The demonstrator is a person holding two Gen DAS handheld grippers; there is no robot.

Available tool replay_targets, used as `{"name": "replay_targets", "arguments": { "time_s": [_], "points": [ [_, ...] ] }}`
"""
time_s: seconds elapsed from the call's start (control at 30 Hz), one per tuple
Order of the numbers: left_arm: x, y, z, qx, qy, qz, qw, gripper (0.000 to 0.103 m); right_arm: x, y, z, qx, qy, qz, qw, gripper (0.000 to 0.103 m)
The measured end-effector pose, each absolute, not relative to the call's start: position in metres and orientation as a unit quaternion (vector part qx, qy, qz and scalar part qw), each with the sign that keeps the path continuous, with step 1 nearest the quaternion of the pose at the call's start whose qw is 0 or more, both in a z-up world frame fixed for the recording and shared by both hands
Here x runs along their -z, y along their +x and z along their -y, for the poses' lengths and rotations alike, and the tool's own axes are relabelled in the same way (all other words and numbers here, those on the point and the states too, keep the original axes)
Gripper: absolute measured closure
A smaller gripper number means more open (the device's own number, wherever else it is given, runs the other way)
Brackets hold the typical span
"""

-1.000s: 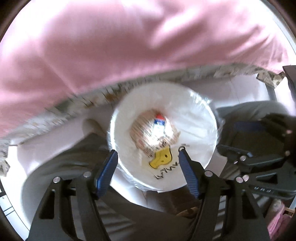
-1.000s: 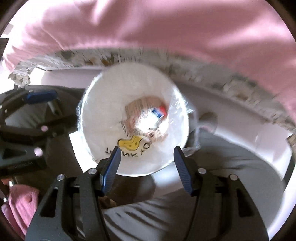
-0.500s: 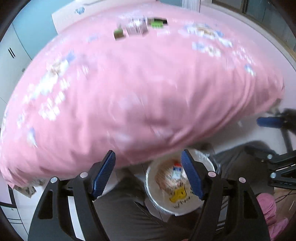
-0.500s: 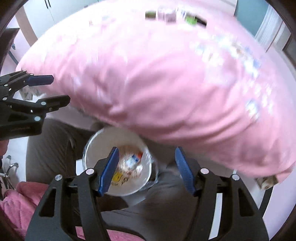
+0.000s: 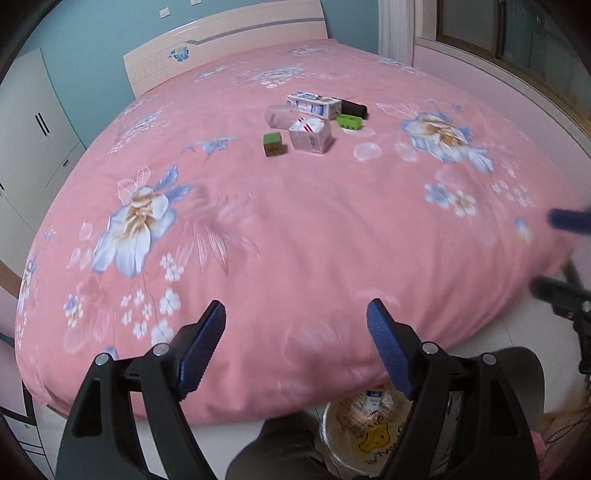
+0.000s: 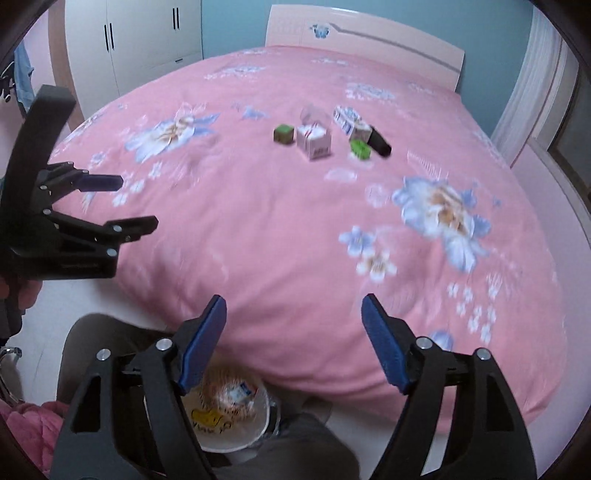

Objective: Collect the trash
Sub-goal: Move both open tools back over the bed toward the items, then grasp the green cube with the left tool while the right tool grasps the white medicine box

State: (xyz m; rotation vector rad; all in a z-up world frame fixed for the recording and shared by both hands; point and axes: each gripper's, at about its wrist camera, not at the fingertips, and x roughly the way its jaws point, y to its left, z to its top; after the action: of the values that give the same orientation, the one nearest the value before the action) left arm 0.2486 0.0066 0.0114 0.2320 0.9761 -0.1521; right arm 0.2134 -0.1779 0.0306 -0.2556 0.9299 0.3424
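Observation:
Trash lies in a cluster far out on the pink flowered bed: a white-and-blue carton, a pink-white box, a green cube, a green block, a black tube and a clear plastic piece. My left gripper is open and empty over the bed's near edge. My right gripper is open and empty too. A white bin with wrappers in it sits below, between the person's legs.
The bed fills both views, with a headboard at the far end. White wardrobes stand at the left. A window ledge runs along the right. The left gripper shows in the right wrist view.
Both grippers have swung up from pointing down into the white bin to looking across the bed. The trash cluster on the bed has come into view. Both stay open.

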Motion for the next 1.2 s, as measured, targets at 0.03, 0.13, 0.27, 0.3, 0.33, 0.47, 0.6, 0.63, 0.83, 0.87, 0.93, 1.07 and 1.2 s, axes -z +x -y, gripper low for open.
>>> {"name": "replay_targets", "arguments": {
  "time_s": [0.03, 0.13, 0.27, 0.3, 0.33, 0.47, 0.6, 0.63, 0.83, 0.87, 0.93, 1.07, 1.2],
  "points": [
    [-0.011, 0.254, -0.008, 0.073, 0.111, -0.467, 0.874, 0.022, -0.033, 0.222, 0.176, -0.164, -0.124, -0.441, 0.874, 0.028],
    [-0.010, 0.276, -0.009, 0.070, 0.112, -0.467, 0.874, 0.022, -0.037, 0.244, 0.174, -0.165, -0.124, -0.435, 0.877, 0.028],
    [-0.007, 0.309, -0.010, 0.070, 0.106, -0.469, 0.874, 0.022, -0.040, 0.272, 0.170, -0.168, -0.127, -0.429, 0.879, 0.028],
    [-0.006, 0.316, -0.010, 0.071, 0.105, -0.470, 0.873, 0.022, -0.040, 0.279, 0.168, -0.170, -0.127, -0.428, 0.879, 0.028],
    [-0.005, 0.325, -0.009, 0.072, 0.104, -0.472, 0.873, 0.022, -0.039, 0.288, 0.167, -0.171, -0.129, -0.427, 0.879, 0.028],
    [-0.001, 0.354, -0.007, 0.068, 0.108, -0.471, 0.873, 0.022, -0.035, 0.319, 0.163, -0.176, -0.138, -0.423, 0.878, 0.028],
    [0.007, 0.386, -0.006, 0.067, 0.105, -0.475, 0.871, 0.022, -0.027, 0.350, 0.160, -0.179, -0.134, -0.427, 0.876, 0.028],
    [0.010, 0.392, -0.006, 0.067, 0.104, -0.476, 0.871, 0.022, -0.024, 0.357, 0.160, -0.180, -0.133, -0.428, 0.875, 0.028],
    [0.031, 0.436, -0.007, 0.069, 0.093, -0.488, 0.865, 0.022, -0.003, 0.401, 0.153, -0.186, -0.136, -0.438, 0.869, 0.028],
    [0.035, 0.443, -0.007, 0.070, 0.089, -0.492, 0.863, 0.022, 0.001, 0.408, 0.152, -0.186, -0.135, -0.440, 0.868, 0.028],
    [0.044, 0.457, -0.009, 0.073, 0.079, -0.501, 0.859, 0.022, 0.010, 0.423, 0.150, -0.190, -0.128, -0.447, 0.865, 0.028],
    [0.055, 0.480, -0.010, 0.073, 0.072, -0.503, 0.858, 0.022, 0.025, 0.449, 0.143, -0.194, -0.129, -0.453, 0.861, 0.028],
    [0.064, 0.501, -0.011, 0.085, 0.056, -0.508, 0.855, 0.022, 0.040, 0.477, 0.138, -0.200, -0.125, -0.456, 0.858, 0.028]
  ]
}}
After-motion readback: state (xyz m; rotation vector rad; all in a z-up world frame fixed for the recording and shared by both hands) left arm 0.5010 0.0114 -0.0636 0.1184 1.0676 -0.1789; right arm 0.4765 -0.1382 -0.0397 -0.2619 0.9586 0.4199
